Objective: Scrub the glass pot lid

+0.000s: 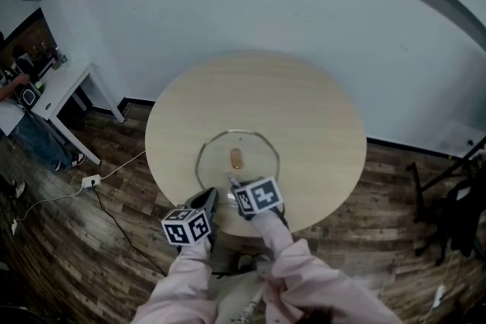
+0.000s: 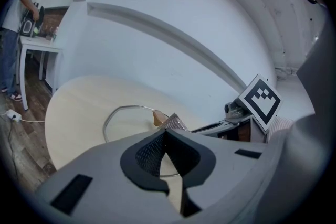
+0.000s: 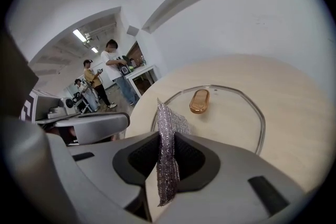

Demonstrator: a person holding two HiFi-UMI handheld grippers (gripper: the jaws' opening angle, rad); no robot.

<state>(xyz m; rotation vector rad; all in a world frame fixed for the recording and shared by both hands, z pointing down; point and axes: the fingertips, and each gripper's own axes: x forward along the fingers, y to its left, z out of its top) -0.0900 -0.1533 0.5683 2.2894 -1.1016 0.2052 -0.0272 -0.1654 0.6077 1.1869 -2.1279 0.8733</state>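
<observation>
The glass pot lid [image 1: 254, 149] lies flat on the round wooden table [image 1: 319, 117], its golden knob [image 1: 236, 158] on top. My right gripper [image 3: 164, 136] is shut on a silvery mesh scrubber [image 3: 166, 157], which stands upright between the jaws just short of the lid [image 3: 231, 113] and knob [image 3: 199, 100]. In the head view the right gripper [image 1: 231, 180] hovers over the lid's near edge. My left gripper [image 2: 165, 131] is shut with nothing seen between its jaws, over the near rim of the lid [image 2: 123, 123]. The left gripper [image 1: 209, 198] sits beside the right one.
A white desk [image 1: 64, 91] stands at the far left with people near it. A cable and power strip [image 1: 91, 180] lie on the wood floor. Black stands [image 1: 448, 216] are at the right. The table's near edge is right under both grippers.
</observation>
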